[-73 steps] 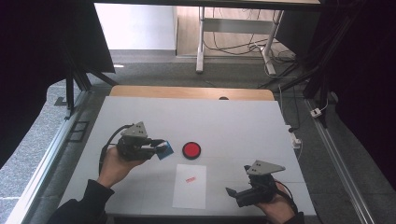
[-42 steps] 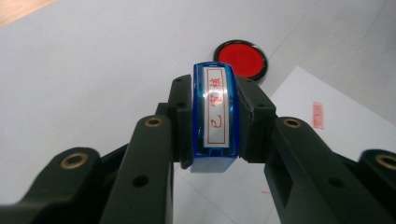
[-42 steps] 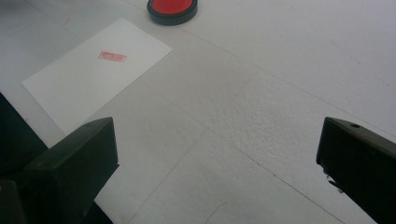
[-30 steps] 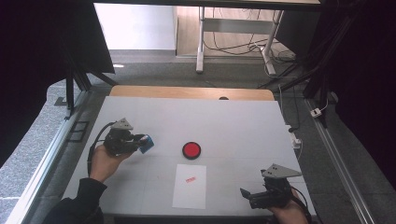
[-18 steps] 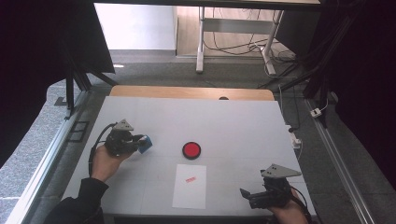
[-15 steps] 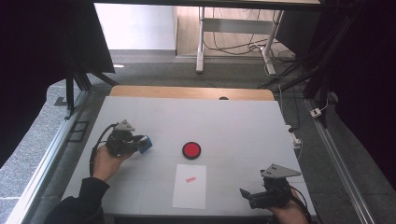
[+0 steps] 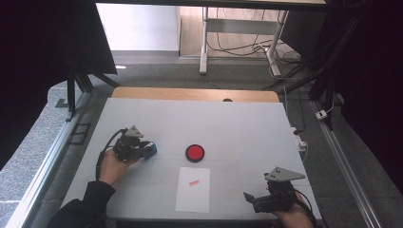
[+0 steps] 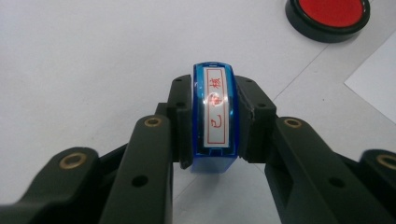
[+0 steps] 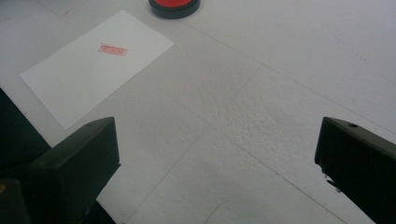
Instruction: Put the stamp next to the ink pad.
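A blue stamp (image 8: pixel 215 119) with a white label and red characters sits clamped between the jaws of my left gripper (image 8: pixel 213 122), close above the white table. In the high view that gripper (image 7: pixel 142 150) is at the table's left with the stamp (image 7: pixel 150 150) pointing right. A round red ink pad (image 7: pixel 195 152) in a black rim lies at the centre, also at the top right of the left gripper view (image 8: pixel 328 14). A white sheet (image 7: pixel 193 188) bearing a small red imprint (image 9: pixel 112 49) lies in front of it. My right gripper (image 7: pixel 252 200) rests open at the front right, its jaws wide apart with nothing between them (image 9: pixel 217 154).
The white table (image 7: pixel 237 128) has a wooden strip along its far edge. A metal rail (image 7: pixel 43 171) runs beside the left side and another (image 7: pixel 347 166) beside the right. Beyond the table stand a desk frame and cables on the floor.
My left gripper carried the stamp leftward away from the ink pad, then sank slightly toward the table. My right gripper drew back to the front right corner and has since kept still.
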{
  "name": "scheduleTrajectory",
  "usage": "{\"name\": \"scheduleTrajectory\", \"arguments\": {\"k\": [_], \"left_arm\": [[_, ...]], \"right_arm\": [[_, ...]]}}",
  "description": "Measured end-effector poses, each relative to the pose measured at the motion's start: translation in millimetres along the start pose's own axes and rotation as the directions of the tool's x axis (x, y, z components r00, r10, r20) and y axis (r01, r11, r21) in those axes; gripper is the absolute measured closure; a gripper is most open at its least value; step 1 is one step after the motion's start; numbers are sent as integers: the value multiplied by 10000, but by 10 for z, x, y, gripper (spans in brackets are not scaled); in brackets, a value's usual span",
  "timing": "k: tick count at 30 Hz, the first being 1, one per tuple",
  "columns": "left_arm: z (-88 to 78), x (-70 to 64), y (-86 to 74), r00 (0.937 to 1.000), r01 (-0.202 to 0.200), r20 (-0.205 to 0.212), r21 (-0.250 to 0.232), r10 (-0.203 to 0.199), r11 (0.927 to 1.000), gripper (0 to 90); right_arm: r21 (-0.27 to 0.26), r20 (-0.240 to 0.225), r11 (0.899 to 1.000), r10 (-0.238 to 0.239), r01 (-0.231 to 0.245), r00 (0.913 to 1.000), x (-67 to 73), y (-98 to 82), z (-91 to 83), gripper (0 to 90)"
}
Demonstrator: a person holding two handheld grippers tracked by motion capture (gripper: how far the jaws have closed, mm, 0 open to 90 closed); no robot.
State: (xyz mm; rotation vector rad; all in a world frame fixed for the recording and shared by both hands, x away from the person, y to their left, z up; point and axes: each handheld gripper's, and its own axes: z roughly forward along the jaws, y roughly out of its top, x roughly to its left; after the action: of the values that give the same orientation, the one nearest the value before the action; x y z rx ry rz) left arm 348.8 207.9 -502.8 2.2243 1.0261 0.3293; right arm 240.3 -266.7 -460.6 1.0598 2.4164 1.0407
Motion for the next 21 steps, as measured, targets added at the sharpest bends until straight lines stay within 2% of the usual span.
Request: {"name": "scheduleTrajectory", "arguments": {"k": [4,8,11,15,19,21], "left_arm": [[17,-7,1,10000,-21,-12,93,21,10000,697],[19,11,-10,9997,223,105,76,-224,9997,684],[18,20,-13,9995,282,135,-14,-282,9996,623],[9,34,-5,9980,598,216,-126,-595,9981,533],[-11,47,3,9970,715,315,-254,-707,9971,424],[-24,47,8,9975,632,339,-300,-621,9976,368]], "right_arm": [[10,-38,10000,-9,9,10000,1,0,2,1],[31,-36,10000,-28,28,10000,2,1,2,1],[32,-55,10000,-31,31,10000,2,1,3,1],[32,-53,10000,-32,32,10000,1,1,2,1],[33,-81,10000,-24,25,10000,0,1,2,1],[35,-93,10000,-16,16,10000,-2,1,2,1]]}}
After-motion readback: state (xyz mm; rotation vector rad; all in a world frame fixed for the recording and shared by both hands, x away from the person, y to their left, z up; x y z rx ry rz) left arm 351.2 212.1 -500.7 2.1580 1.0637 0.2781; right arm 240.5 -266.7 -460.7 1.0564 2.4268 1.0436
